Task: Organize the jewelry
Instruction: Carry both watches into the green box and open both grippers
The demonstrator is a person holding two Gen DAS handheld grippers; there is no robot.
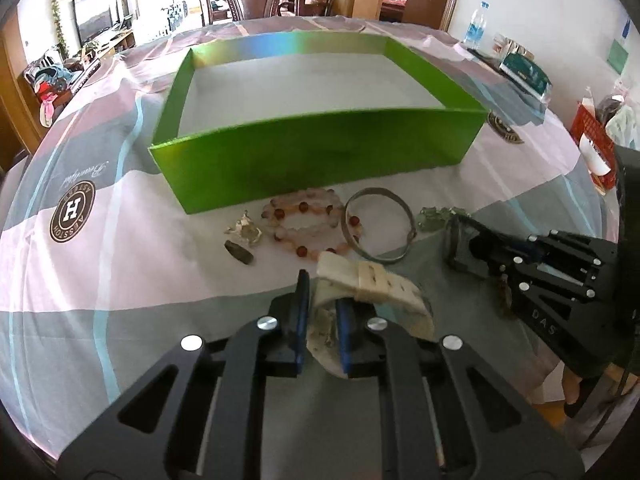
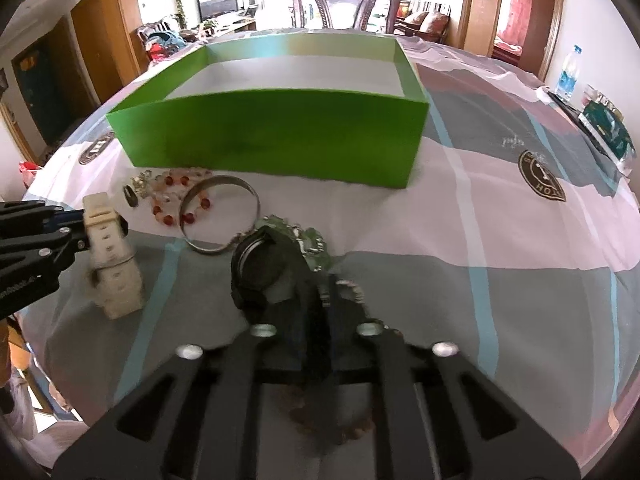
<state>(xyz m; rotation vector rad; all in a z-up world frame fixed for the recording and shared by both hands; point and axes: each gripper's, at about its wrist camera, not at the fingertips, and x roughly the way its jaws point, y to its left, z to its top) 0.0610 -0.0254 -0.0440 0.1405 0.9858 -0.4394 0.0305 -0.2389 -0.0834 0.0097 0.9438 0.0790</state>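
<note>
White watch [image 1: 376,292] clamped in left hand-held gripper [image 1: 322,312], green box [image 1: 320,152] beyond

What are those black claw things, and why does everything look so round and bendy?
Those are hand-held grippers, two-finger pinchers that a person holds, one in each hand. Each carries a tiny wide-eyed camera, which bends the picture. One picture looks along the left hand-held gripper, which pinches a cream watch. The other looks along the right hand-held gripper, which pinches a black watch. On the tablecloth lie a bead bracelet, a metal bangle and other small jewelry, in front of a green box, which looks empty.
</note>
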